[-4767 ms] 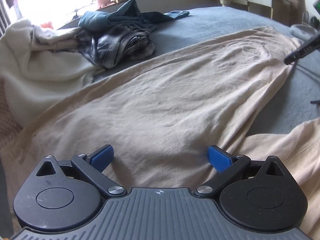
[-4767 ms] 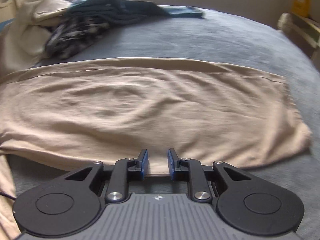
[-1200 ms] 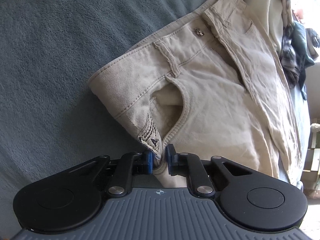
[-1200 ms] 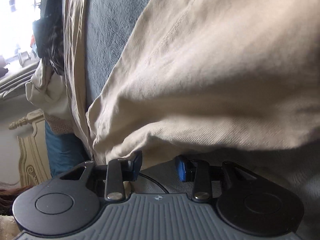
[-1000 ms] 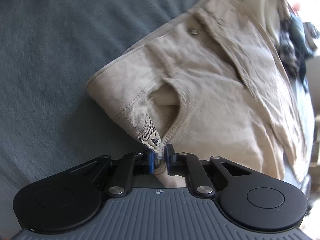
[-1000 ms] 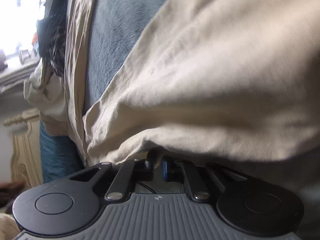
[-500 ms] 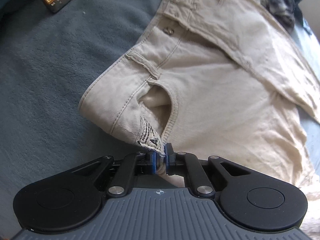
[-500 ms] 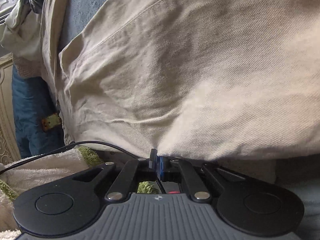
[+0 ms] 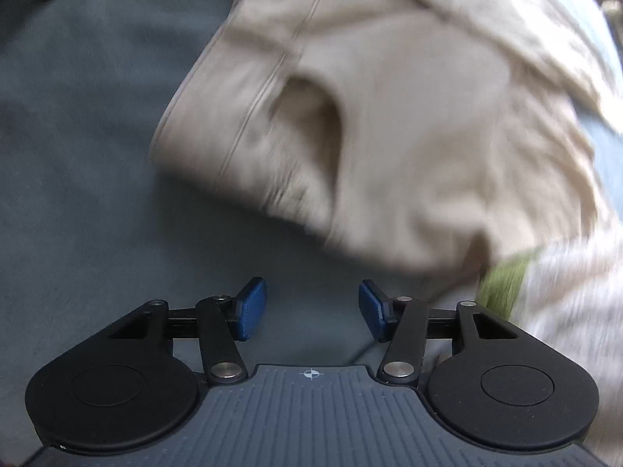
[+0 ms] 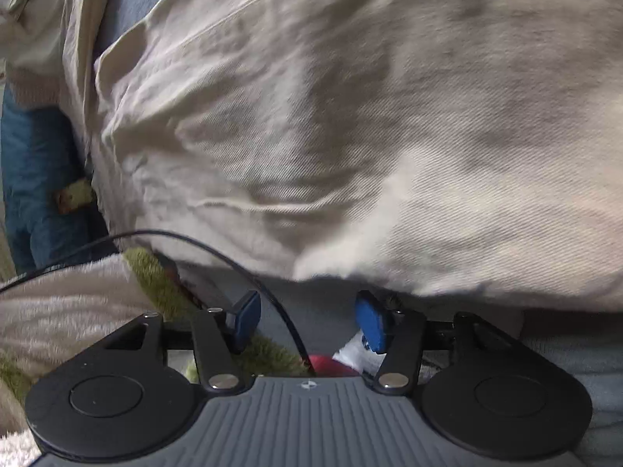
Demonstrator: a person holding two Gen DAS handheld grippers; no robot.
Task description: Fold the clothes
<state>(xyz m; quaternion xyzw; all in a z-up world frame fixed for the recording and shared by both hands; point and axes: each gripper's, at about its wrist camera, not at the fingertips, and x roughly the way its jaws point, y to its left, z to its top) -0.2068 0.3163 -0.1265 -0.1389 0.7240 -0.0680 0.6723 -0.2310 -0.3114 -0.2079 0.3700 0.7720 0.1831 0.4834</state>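
Beige trousers (image 9: 409,124): lying on grey bed (image 9: 78,155)
Left gripper (image 9: 312,303): jaws opening, nothing between
Right gripper (image 10: 307,317): jaws opening, cloth released

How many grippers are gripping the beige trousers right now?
0. The left gripper and right gripper are both opening beside the beige trousers, nothing between their pads.

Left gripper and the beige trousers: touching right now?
Apart. The left wrist view shows the left gripper with jaws opening and only grey blanket between its pads; the beige trousers lie beyond them.
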